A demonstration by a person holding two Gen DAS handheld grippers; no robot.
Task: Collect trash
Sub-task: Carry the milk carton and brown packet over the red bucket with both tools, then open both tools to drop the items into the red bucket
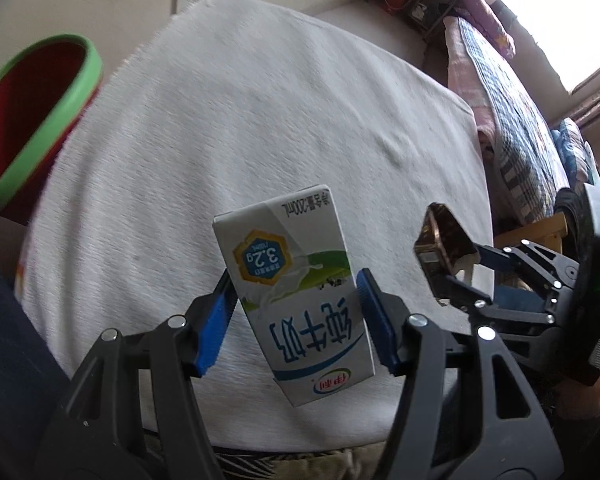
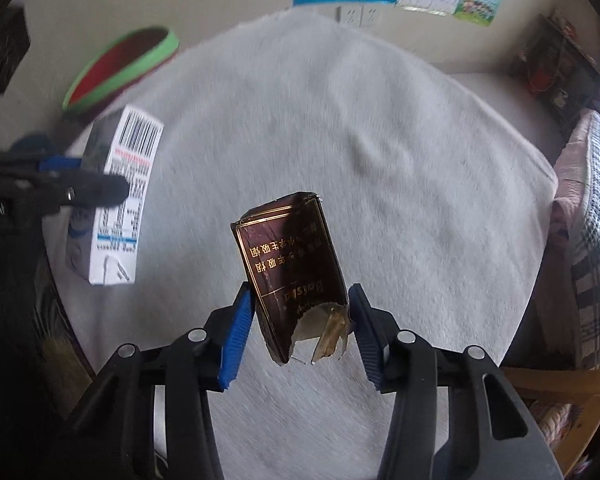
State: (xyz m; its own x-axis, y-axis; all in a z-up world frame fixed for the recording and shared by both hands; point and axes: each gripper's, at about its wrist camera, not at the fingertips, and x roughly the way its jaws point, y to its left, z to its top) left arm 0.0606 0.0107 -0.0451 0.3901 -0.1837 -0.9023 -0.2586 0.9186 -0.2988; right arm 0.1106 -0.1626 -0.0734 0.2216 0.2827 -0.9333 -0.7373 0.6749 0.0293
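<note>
Two wrist fisheyes, each just behind its own blue-padded fingers, both looking steeply down.

Left wrist view: the left gripper (image 1: 296, 300) fills the lower frame at close range; beyond it, the round table under white fleecy cloth (image 1: 260, 120), wall behind, bed at right.

Right wrist view: the right gripper (image 2: 300, 320), same close framing, same cloth (image 2: 380, 160) below.

Shared: the cloth, the red bin with green rim (image 1: 32, 120) (image 2: 120, 68) at left, and each camera catches the other gripper (image 1: 460, 268) (image 2: 80, 184) at its side edge.
</note>
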